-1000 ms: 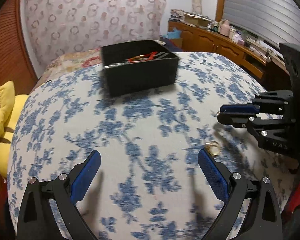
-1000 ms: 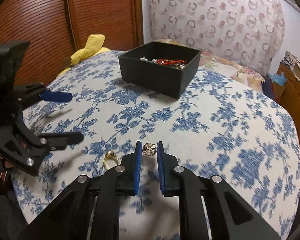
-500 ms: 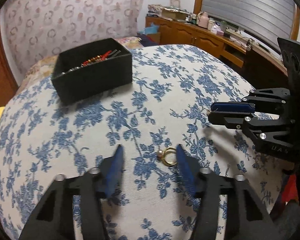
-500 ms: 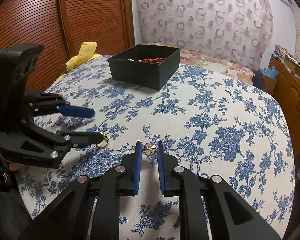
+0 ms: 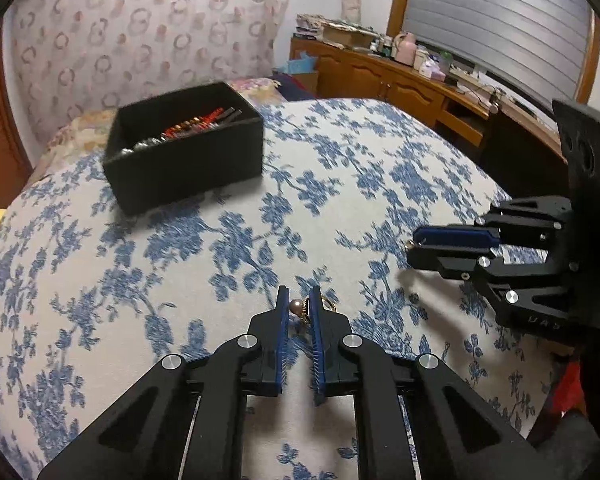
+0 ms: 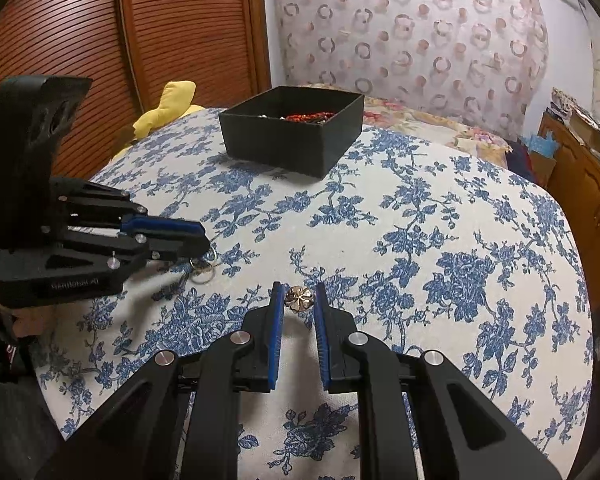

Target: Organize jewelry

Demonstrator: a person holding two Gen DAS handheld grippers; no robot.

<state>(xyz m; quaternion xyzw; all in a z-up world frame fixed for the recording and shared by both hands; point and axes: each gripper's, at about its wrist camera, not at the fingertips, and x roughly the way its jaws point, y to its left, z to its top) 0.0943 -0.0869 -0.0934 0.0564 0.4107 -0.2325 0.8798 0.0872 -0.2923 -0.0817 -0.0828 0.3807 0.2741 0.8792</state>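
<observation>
My left gripper [image 5: 298, 306] is shut on a gold ring with a pinkish pearl [image 5: 300, 307], low over the blue-flowered tablecloth [image 5: 203, 264]. In the right wrist view the same gripper [image 6: 197, 242] holds the ring [image 6: 201, 270] hanging at its tips. My right gripper [image 6: 297, 300] is shut on a small gold flower-shaped piece [image 6: 297, 298]; it also shows in the left wrist view [image 5: 414, 246]. A black open box [image 5: 183, 146] with red and silver jewelry inside stands at the far side of the table; it also shows in the right wrist view [image 6: 293, 128].
A yellow soft toy [image 6: 171, 106] lies beyond the table's left edge. A wooden slatted door [image 6: 99, 40] is behind it. A wooden sideboard [image 5: 412, 84] with clutter runs along the right. A patterned curtain [image 5: 139, 32] hangs at the back.
My left gripper has closed on the pearl ring, having moved over it with jaws open. My right gripper still holds the flower piece.
</observation>
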